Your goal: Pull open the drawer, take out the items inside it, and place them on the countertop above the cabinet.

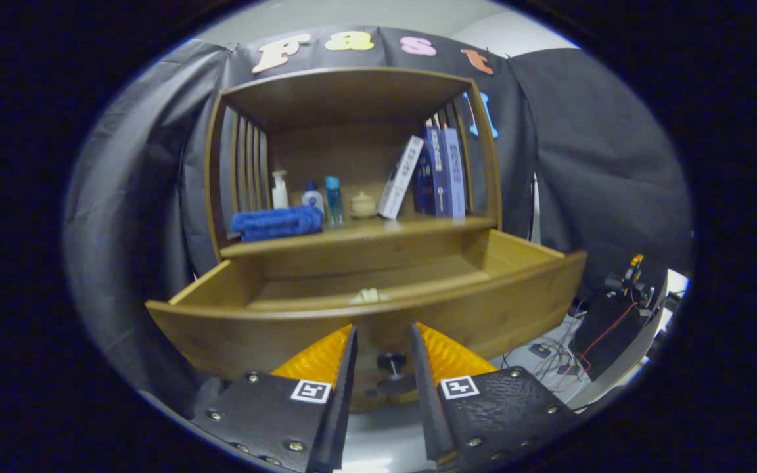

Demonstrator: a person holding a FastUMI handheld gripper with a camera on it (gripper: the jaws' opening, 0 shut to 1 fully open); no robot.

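A wooden cabinet stands ahead with its drawer (286, 328) pulled out towards me. A pale, cream-coloured item (368, 296) lies inside the drawer, just behind the front panel. The drawer's dark knob (390, 362) sits on the front panel, between my fingers and a little ahead of them. My gripper (382, 335) is open, its fingers apart on either side of the knob without touching it. The countertop (418, 226) above the drawer carries a folded blue towel (278, 222).
On the countertop behind the towel stand a white pump bottle (279, 190), a small white bottle (313, 197), a blue bottle (333, 200), a cream jar (363, 205) and leaning books (441, 172). Cables and electronics (615, 309) lie low to the right of the cabinet.
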